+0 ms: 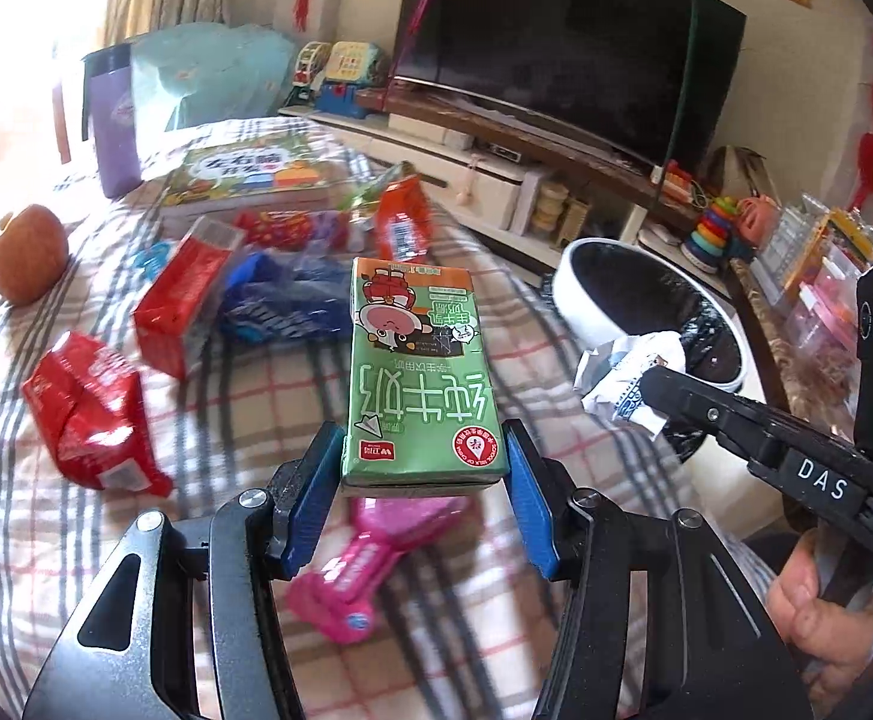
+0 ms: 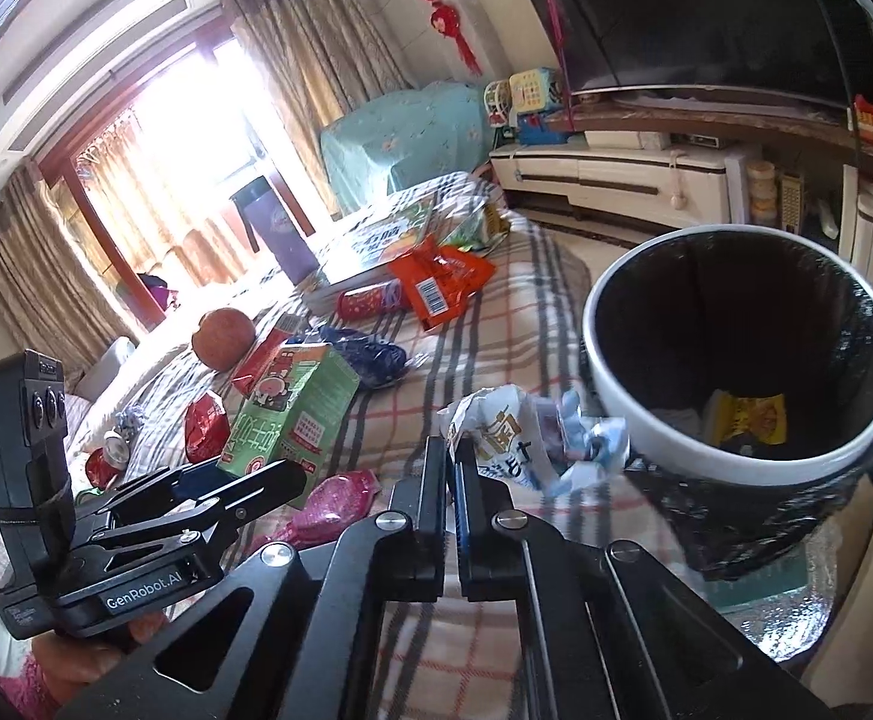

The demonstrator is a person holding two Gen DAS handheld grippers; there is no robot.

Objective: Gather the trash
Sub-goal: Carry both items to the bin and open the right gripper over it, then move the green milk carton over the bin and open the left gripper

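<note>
My left gripper [image 1: 421, 474] tilted downward, blue pads clamped either side of what I carry, my right gripper [image 2: 453, 468] beside it, jaws pinched fully together (fingers of a hand [image 1: 808, 612] visible on its handle)

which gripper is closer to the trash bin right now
Right. The right gripper holds a crumpled wrapper beside the bin; the left gripper, gripping the milk carton, sits farther back.

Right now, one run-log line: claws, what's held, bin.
left claw: shut on green milk carton | right claw: shut on crumpled white wrapper | bin: lined, yellow packet inside
</note>
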